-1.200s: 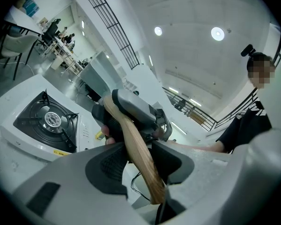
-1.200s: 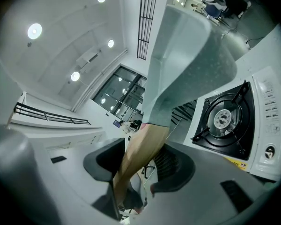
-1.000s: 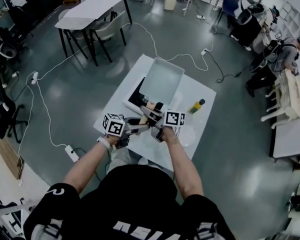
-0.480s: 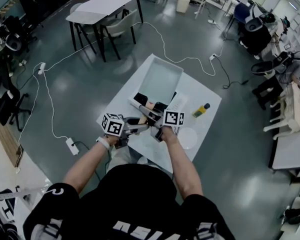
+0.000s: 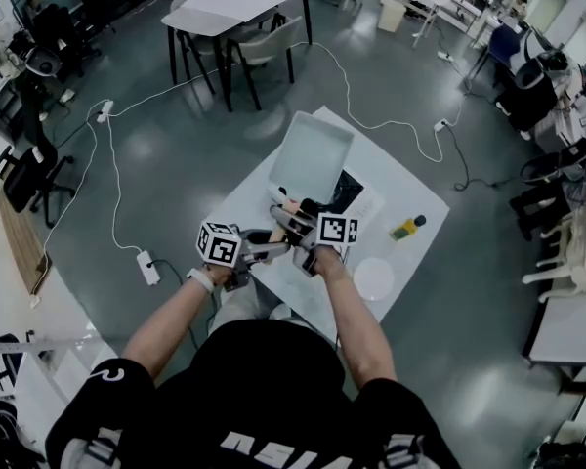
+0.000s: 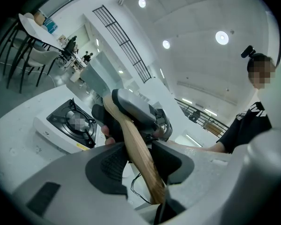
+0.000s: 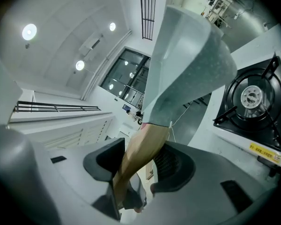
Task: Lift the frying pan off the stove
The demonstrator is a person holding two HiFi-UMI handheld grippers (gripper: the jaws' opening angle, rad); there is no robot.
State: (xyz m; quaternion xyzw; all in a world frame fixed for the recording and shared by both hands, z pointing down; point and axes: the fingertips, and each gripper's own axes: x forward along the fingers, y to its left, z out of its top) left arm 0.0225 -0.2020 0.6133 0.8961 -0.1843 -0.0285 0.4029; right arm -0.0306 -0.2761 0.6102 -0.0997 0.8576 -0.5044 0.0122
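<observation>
One frying pan (image 5: 313, 156), square and pale grey, hangs in the air over the far side of the white table (image 5: 415, 254), and what shows of its inside in the head view is plain grey surface. It is clear of the stove (image 5: 352, 195), whose black burner lies uncovered just to the near right of it. On the right part of the table lies a small yellow bottle (image 5: 407, 228) with a dark cap; what it holds cannot be made out. A white round disc (image 5: 374, 279) rests nearer, well apart from the stove. Both tools are clamped on the pan's wooden handle (image 6: 136, 149). The left gripper (image 6: 136, 162) has its two dark pads pressed on the handle's near end, jaws partly apart with the wood filling the gap. Farther along the same handle sits the right gripper (image 6: 131, 108), closer to the pan. In the right gripper view, the right gripper (image 7: 139, 162) likewise pinches the handle (image 7: 143, 144) between its pads. From there the frying pan (image 7: 187, 64) rises tilted, showing a speckled grey underside and flaring side wall, joined to the light brown handle by a grey collar. The stove (image 7: 250, 102) stands on the table to the right of it, apart from the pan, with its burner ring and black grate in plain sight.
</observation>
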